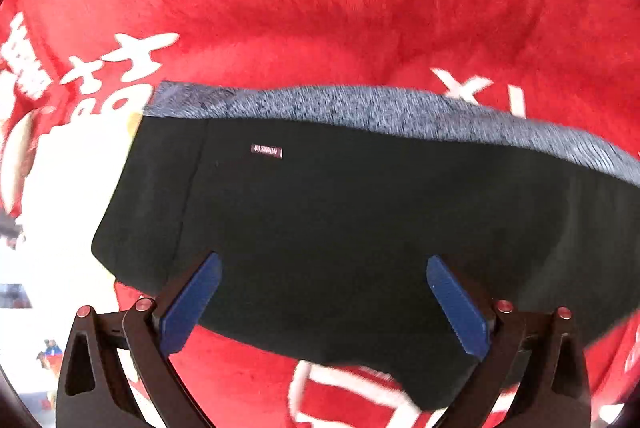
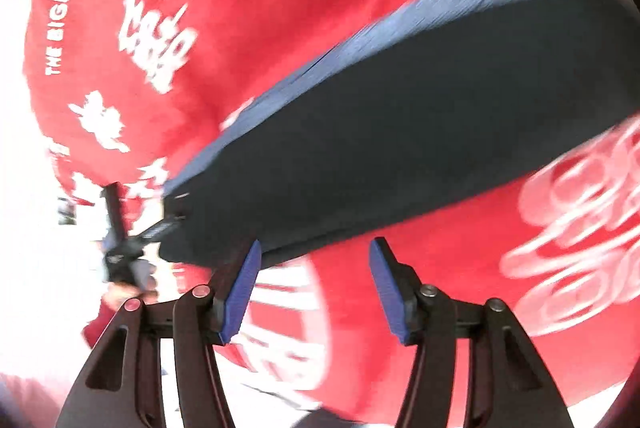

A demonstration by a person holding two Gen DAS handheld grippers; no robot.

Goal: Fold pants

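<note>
Both tools [image 1: 324, 266] [image 2: 315, 252] gape empty — folded pants [image 1: 340, 220] on red blanket [image 1: 320, 8].

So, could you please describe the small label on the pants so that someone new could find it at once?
Start from the red blanket with white lettering that covers the surface; on it lie the folded black pants, edged along the far side by a grey-blue band. The label is a small dark rectangle with pale lettering near the pants' upper left, the only marking on the plain black cloth.

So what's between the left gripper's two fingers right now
Only the black pants lying below on the red blanket. The left gripper is wide open above them, gripping nothing, as the left wrist view shows.
</note>
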